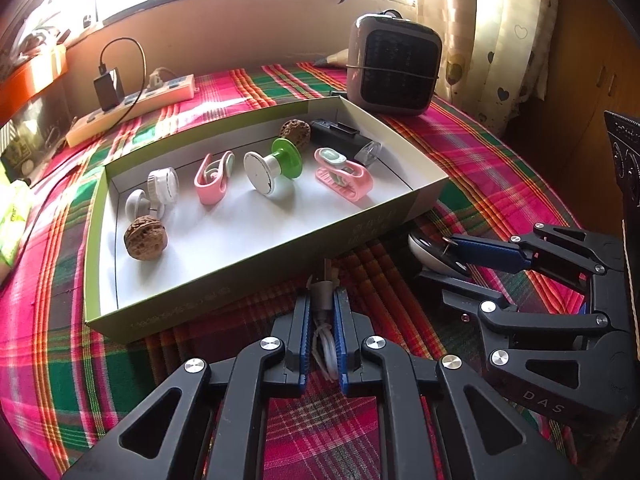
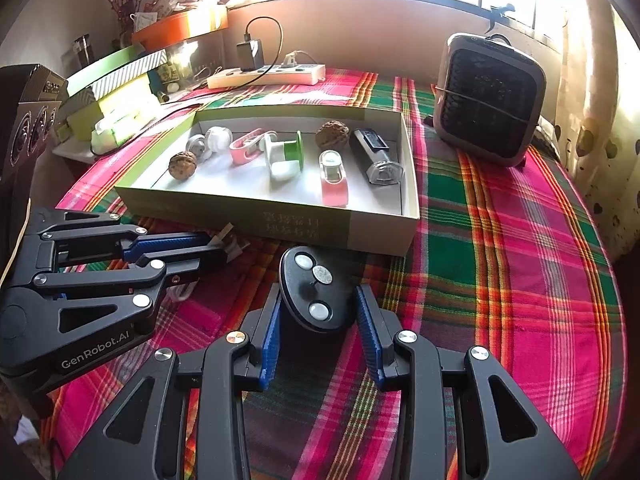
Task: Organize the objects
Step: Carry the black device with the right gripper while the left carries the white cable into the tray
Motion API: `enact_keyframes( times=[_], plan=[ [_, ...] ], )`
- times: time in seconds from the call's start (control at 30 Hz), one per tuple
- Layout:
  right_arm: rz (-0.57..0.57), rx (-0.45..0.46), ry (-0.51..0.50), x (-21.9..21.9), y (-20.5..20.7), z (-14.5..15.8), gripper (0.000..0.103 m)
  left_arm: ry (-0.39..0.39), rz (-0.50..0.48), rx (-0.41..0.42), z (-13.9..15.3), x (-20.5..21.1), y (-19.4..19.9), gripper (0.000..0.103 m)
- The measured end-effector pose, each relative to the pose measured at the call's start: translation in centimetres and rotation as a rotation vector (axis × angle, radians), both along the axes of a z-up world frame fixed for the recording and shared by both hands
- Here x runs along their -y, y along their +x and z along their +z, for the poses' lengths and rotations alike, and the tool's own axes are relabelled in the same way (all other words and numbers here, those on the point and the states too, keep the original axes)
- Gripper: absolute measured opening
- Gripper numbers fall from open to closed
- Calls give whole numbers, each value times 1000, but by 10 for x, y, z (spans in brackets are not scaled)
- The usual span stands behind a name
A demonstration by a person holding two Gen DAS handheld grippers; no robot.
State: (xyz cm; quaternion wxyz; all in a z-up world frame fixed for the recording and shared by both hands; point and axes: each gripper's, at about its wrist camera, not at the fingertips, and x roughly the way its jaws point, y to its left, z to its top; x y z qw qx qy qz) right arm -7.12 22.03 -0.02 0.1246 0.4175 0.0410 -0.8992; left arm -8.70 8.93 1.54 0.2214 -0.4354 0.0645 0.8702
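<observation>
A shallow green box (image 1: 240, 280) (image 2: 240, 216) with a white floor stands on the plaid cloth. It holds two walnuts (image 1: 144, 238), two pink clips (image 1: 344, 180), a green-and-white spool (image 1: 276, 166), white round pieces and a black torch (image 2: 370, 156). In front of the box my left gripper (image 1: 322, 312) (image 2: 212, 246) is shut on a small grey plug (image 1: 320, 294) (image 2: 230, 244) with a white cable (image 1: 328, 352). To its right, my right gripper (image 2: 318, 296) (image 1: 438, 258) is shut on a black oval device (image 2: 308, 276), underside up, with white pads.
A grey fan heater (image 1: 394, 66) (image 2: 490, 98) stands behind the box at the right. A power strip (image 1: 132, 108) (image 2: 266, 76) with a charger lies at the back left. Stacked green boxes (image 2: 116, 116) and a black speaker (image 2: 32, 120) sit at the left edge.
</observation>
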Motion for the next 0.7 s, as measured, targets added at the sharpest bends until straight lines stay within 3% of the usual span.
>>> enact_keyframes(
  times=[0.7],
  plan=[
    [2,-25,2,4,8,9,36,24,9,-25,11,8,10,10]
  ],
)
